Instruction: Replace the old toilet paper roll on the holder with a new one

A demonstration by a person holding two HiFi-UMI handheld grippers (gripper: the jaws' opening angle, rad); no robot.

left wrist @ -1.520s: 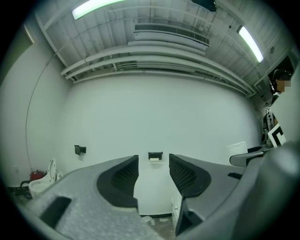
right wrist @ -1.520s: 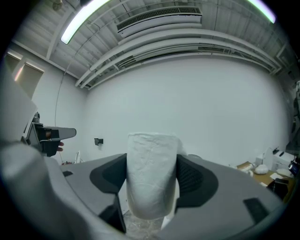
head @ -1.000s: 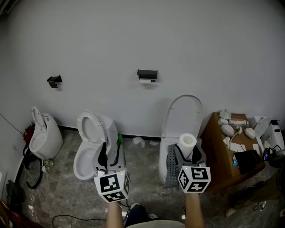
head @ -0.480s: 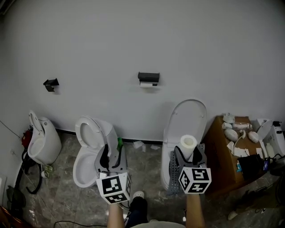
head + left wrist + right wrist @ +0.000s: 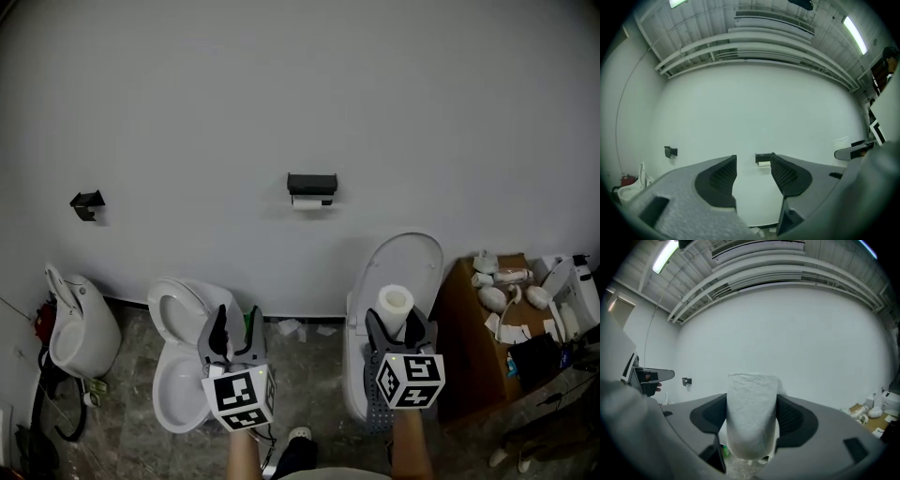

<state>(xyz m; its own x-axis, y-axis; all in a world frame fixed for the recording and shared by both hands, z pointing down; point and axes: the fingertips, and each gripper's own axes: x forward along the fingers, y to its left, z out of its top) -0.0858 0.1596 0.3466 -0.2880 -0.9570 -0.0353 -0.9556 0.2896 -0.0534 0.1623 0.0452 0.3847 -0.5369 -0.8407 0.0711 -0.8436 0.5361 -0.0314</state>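
Observation:
A black holder [image 5: 311, 182] is fixed to the white wall, with a thin old white roll [image 5: 307, 200] hanging under it. My left gripper [image 5: 235, 325] is low in the head view, open and empty, pointing level at the wall. Between its fingers in the left gripper view I see the holder [image 5: 763, 157] and the old roll [image 5: 764, 163], still far off. My right gripper [image 5: 398, 328] is shut on a full new toilet roll [image 5: 395, 304], held upright. The new roll [image 5: 752, 416] fills the gap in the right gripper [image 5: 752, 405] view.
A second small black holder [image 5: 86, 202] sits further left on the wall. Three toilets stand along the wall: left [image 5: 80, 323], middle [image 5: 178, 352], right with raised lid [image 5: 408, 262]. A brown table [image 5: 473, 328] with clutter is at the right. Paper scraps [image 5: 291, 328] lie on the floor.
Both grippers have moved forward toward the wall together. The holder and toilets now sit lower in the head view. The jaws and the held roll look unchanged.

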